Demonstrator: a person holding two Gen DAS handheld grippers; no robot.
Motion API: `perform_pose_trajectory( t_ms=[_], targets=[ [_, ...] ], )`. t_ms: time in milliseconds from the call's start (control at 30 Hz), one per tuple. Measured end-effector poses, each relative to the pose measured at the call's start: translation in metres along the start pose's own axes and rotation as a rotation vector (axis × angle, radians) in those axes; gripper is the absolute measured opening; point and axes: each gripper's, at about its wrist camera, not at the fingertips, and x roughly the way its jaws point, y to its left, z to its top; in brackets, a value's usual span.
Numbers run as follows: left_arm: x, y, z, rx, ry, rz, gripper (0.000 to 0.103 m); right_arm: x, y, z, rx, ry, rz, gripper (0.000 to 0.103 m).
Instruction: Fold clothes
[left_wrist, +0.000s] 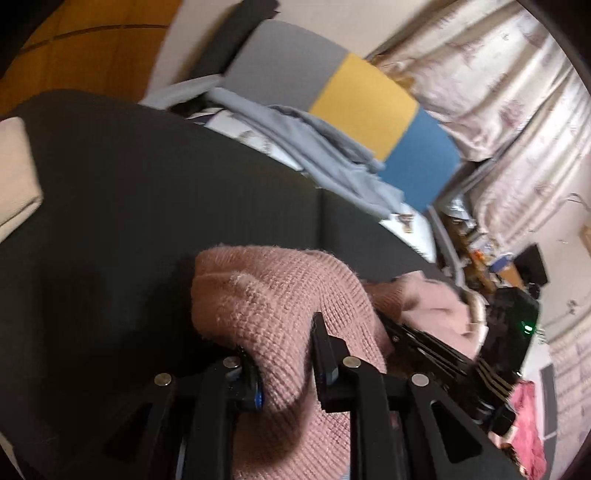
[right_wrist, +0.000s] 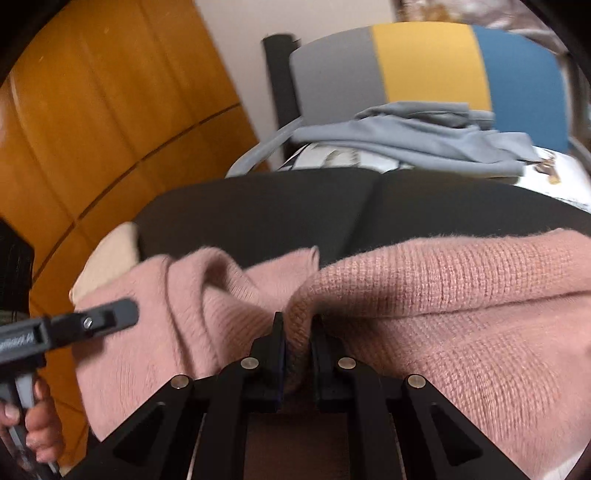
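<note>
A pink knitted sweater (left_wrist: 273, 306) is held up over a dark grey table top (left_wrist: 147, 192). My left gripper (left_wrist: 284, 350) is shut on a thick fold of the sweater, which bulges between and over its fingers. My right gripper (right_wrist: 298, 332) is shut on another bunched edge of the same sweater (right_wrist: 443, 306), which spreads wide to the right and hangs to the left. The right gripper's body shows in the left wrist view (left_wrist: 509, 325), and the left gripper's body shows at the left of the right wrist view (right_wrist: 85, 325). The sweater's lower parts are hidden.
A grey garment (right_wrist: 406, 136) lies on a patterned white cloth (right_wrist: 546, 177) beyond the table (right_wrist: 258, 206). A grey, yellow and blue panel (right_wrist: 428, 62) stands behind it. A beige cushion (left_wrist: 14, 173) sits at the table's left edge. Wooden floor (right_wrist: 92, 122) lies left; curtains (left_wrist: 517, 92) hang right.
</note>
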Motion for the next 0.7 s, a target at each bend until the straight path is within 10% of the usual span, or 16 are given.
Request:
perform_pose_trajectory(
  t_ms=[100,233,367,700],
  targets=[
    [-0.002,0.004,-0.001,-0.007,-0.002,0.029,0.022,-0.011,0.0,-0.004,0.008,0.002,0.017,0.024],
    [-0.021,-0.001,0.004,-0.059,-0.067,0.067,0.024,-0.085,-0.02,-0.015,-0.018,-0.09,-0.07,0.077],
    [-0.05,-0.012,0.007,-0.086,-0.193,0.101,0.024,-0.17,-0.063,-0.049,-0.017,-0.143,-0.336,0.077],
    [-0.075,-0.035,0.024,-0.057,-0.301,0.17,0.024,-0.265,-0.191,-0.154,-0.03,0.216,-1.082,0.102]
  ],
)
